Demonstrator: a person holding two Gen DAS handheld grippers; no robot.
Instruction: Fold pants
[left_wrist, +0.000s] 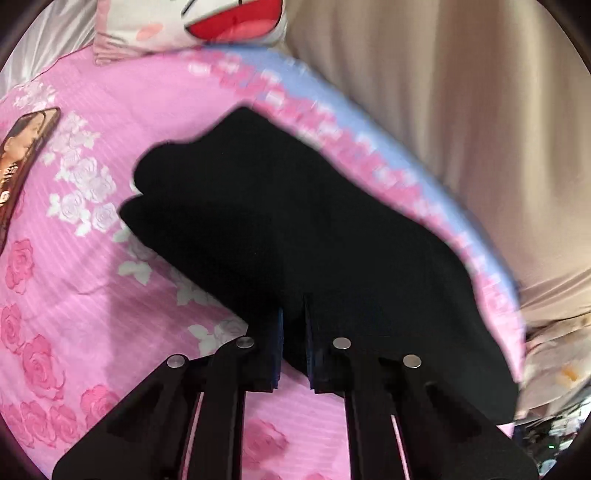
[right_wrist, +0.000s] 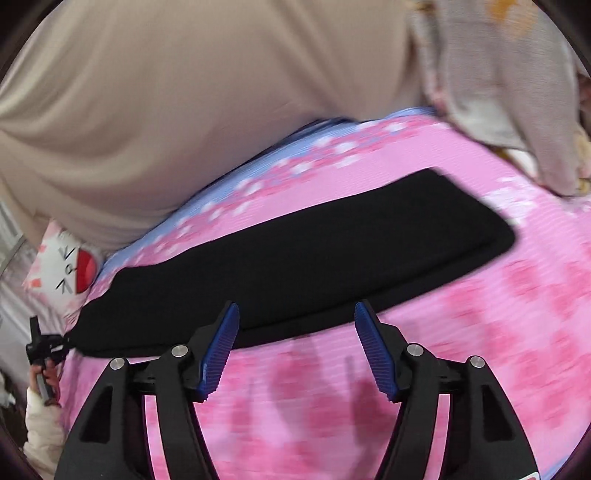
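The black pants (right_wrist: 295, 258) are lying on the bed (right_wrist: 480, 332), on its pink rose-printed cover, near the edge that runs along the beige curtain (right_wrist: 184, 92). From the right side they are showing as one long, flat, narrow band with tidy edges, so I judge the legs are already laid one over the other and a crosswise fold is the step in hand.

The left gripper (left_wrist: 293, 325) is sitting at the near edge of the pants with its jaws drawn close together and a narrow strip of black cloth between them; it looks to be pinching the fabric, though black pads against black cloth are making that hard to confirm. In that view the far end of the pants is looking bunched and lobed, not flat.

The right gripper (right_wrist: 297, 325) is hovering just above the near long edge of the pants with its blue-padded jaws spread wide and nothing between them.

A pillow (left_wrist: 192, 29) with a red-and-white cartoon face is resting at one end of the bed, and a phone (left_wrist: 26, 155) is lying well apart from the pants.

Next, I think, the right gripper needs to come down and close on the edge of the pants, so both ends can be carried over together without the layers slipping.
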